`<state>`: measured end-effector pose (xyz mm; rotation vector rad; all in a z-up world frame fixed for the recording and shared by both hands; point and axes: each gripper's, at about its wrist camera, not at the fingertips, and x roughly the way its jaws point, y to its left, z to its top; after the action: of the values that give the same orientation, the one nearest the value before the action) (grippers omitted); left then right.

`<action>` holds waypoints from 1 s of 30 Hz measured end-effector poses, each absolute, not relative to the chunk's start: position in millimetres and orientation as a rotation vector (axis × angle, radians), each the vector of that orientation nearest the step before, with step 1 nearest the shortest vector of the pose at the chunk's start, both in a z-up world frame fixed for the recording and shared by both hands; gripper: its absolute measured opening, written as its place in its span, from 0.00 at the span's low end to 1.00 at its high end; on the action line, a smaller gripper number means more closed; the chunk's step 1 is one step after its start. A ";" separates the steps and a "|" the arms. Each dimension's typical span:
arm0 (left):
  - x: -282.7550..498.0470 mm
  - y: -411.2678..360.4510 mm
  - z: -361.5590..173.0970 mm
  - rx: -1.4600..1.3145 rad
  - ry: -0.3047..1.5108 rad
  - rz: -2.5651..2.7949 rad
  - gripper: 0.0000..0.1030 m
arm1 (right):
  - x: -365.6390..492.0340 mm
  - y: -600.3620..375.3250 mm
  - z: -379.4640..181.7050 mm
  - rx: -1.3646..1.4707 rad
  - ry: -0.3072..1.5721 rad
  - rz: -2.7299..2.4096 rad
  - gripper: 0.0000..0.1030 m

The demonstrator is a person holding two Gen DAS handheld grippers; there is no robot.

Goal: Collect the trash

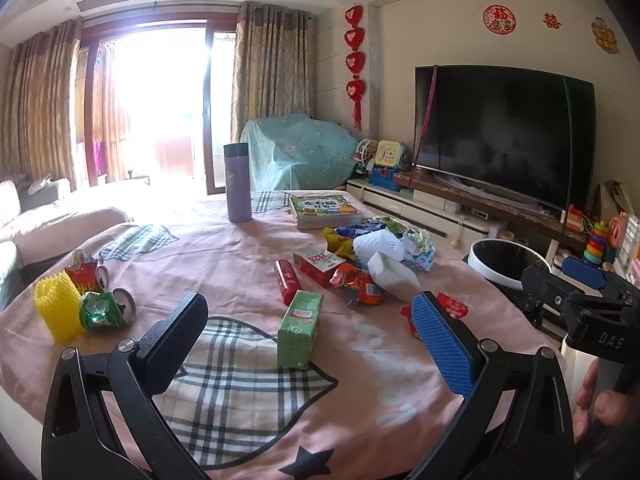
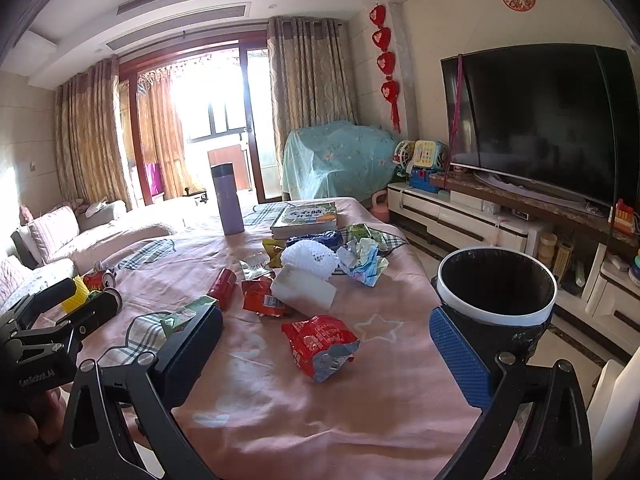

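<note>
Both grippers were wide open and held nothing. The left gripper hung over the pink tablecloth, right by the green carton. The right gripper hung by the red wrapper. More trash lay in a heap near the book. The bin stood just off the table's right edge. It looked like the picking up had not started yet. Next, each gripper would need to go down and squeeze its piece.

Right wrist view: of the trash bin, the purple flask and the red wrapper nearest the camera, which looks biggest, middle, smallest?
1. Trash bin, clearly the largest.
2. Red wrapper and purple flask look alike in size; the wrapper lies nearer the camera, so I won't rank them.
</note>
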<state>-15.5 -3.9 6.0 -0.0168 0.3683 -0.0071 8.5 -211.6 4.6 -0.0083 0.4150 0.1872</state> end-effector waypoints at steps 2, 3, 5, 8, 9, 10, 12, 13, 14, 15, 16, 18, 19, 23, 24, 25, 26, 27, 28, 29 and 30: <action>-15.1 -3.0 5.3 -0.019 0.370 -0.008 1.00 | 8.3 -210.6 4.6 -0.010 0.415 0.187 1.00; -14.9 -2.8 5.2 -0.018 0.369 -0.008 1.00 | 8.5 -210.6 4.5 -0.009 0.416 0.187 1.00; -14.6 -3.3 4.8 -0.016 0.369 -0.008 1.00 | 8.3 -210.5 4.4 -0.011 0.414 0.186 1.00; -14.9 -2.8 4.9 -0.015 0.368 -0.008 1.00 | 8.3 -210.5 4.5 -0.012 0.413 0.186 1.00; -14.9 -2.9 4.7 -0.015 0.367 -0.008 1.00 | 8.3 -210.6 4.1 -0.013 0.412 0.185 1.00; -15.0 -2.7 4.9 -0.016 0.368 -0.008 1.00 | 8.4 -210.7 3.9 -0.012 0.412 0.186 1.00; -14.8 -2.6 4.4 -0.018 0.368 -0.007 1.00 | 8.1 -211.3 4.2 -0.004 0.410 0.190 1.00; -14.7 -2.5 4.2 -0.019 0.368 -0.008 1.00 | 7.8 -211.6 3.9 -0.001 0.410 0.191 1.00; -14.8 -2.6 4.3 -0.019 0.368 -0.007 1.00 | 7.9 -211.8 3.8 -0.001 0.411 0.189 1.00; -14.7 -2.6 4.2 -0.019 0.368 -0.007 1.00 | 8.3 -211.8 3.6 -0.001 0.411 0.188 1.00; -14.7 -2.8 4.1 -0.018 0.368 -0.008 1.00 | 8.5 -211.8 3.5 0.000 0.412 0.189 1.00; -14.7 -2.5 4.5 -0.018 0.368 -0.008 1.00 | 8.4 -211.5 2.7 -0.002 0.413 0.189 1.00; -14.7 -2.5 4.5 -0.018 0.368 -0.008 1.00 | 8.5 -211.6 2.5 -0.004 0.414 0.190 1.00; -14.9 -2.8 4.8 -0.019 0.369 -0.009 1.00 | 9.6 -210.2 1.1 -0.009 0.419 0.194 1.00; -14.8 -2.9 4.5 -0.020 0.370 -0.008 1.00 | 9.0 -210.3 0.7 -0.009 0.420 0.194 1.00; -14.9 -2.7 4.7 -0.021 0.371 -0.008 1.00 | 8.9 -210.0 0.2 -0.010 0.421 0.194 1.00; -14.7 -2.7 4.3 -0.023 0.373 -0.008 1.00 | 9.2 -209.9 -0.2 -0.011 0.422 0.193 1.00; -14.2 -2.5 4.1 -0.024 0.374 -0.009 1.00 | 9.4 -210.1 -0.3 -0.011 0.423 0.194 1.00; -13.8 -2.4 3.9 -0.025 0.375 -0.009 1.00 | 9.7 -210.3 -0.6 -0.009 0.424 0.195 1.00; -13.6 -2.4 3.7 -0.025 0.376 -0.010 1.00 | 9.9 -210.3 -0.9 -0.009 0.425 0.195 1.00; -13.5 -2.4 3.4 -0.025 0.376 -0.010 1.00 | 10.0 -210.4 -1.1 -0.009 0.426 0.195 1.00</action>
<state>-13.5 -2.4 3.4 -0.0250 0.3765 -0.0101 10.0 -210.4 -1.1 -0.0089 0.4262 0.1949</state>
